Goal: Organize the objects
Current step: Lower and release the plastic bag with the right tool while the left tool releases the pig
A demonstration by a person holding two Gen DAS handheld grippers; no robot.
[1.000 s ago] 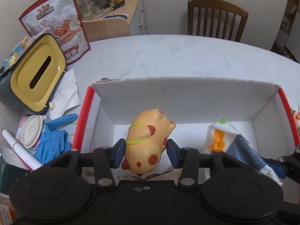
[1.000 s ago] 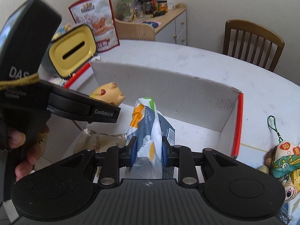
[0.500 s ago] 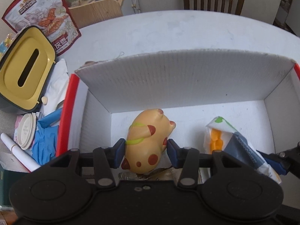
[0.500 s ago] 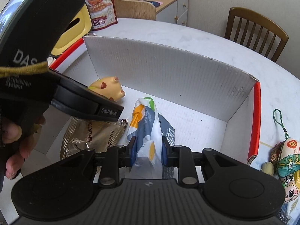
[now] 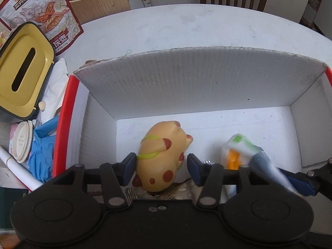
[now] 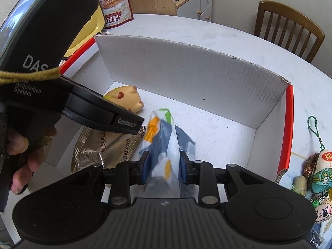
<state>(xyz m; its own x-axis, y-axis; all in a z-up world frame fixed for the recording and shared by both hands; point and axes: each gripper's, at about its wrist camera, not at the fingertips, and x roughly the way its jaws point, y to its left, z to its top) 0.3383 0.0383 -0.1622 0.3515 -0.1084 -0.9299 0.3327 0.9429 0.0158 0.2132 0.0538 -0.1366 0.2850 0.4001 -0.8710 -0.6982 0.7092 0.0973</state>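
Box: white corrugated cardboard box with red side rims (image 5: 199, 83), sitting on the round white table (image 5: 186, 27), open top, both grippers reaching in over its near edge.

Left gripper (image 5: 161, 167): blue pads spread. One pad looks like it's touching the orange squishy animal toy with red spots (image 5: 164, 157), the other has a clear gap, so it's not pinching anymore. Toy is down near the box's near-left part, looks like it's resting on the gold foil snack packet (image 6: 108, 147) there.

Right gripper (image 6: 164, 166): pressed onto the white plastic snack bag with orange and blue print (image 6: 164, 145), squeezing it flat. Bag is upright-ish over the middle of the box floor, can't tell if its lower end is resting on anything.

Done so far: foil packet is in the box, and I'd call the toy delivered too.

Left to do: the bag needs letting go. Outside the box there's plenty more: the yellow-lidded tissue holder (image 5: 22, 70) and blue glove (image 5: 39, 159) off the left rim, and the cloth charm ornaments (image 6: 319, 178) past the right rim. No idea which of those count, so roughly midway at best.
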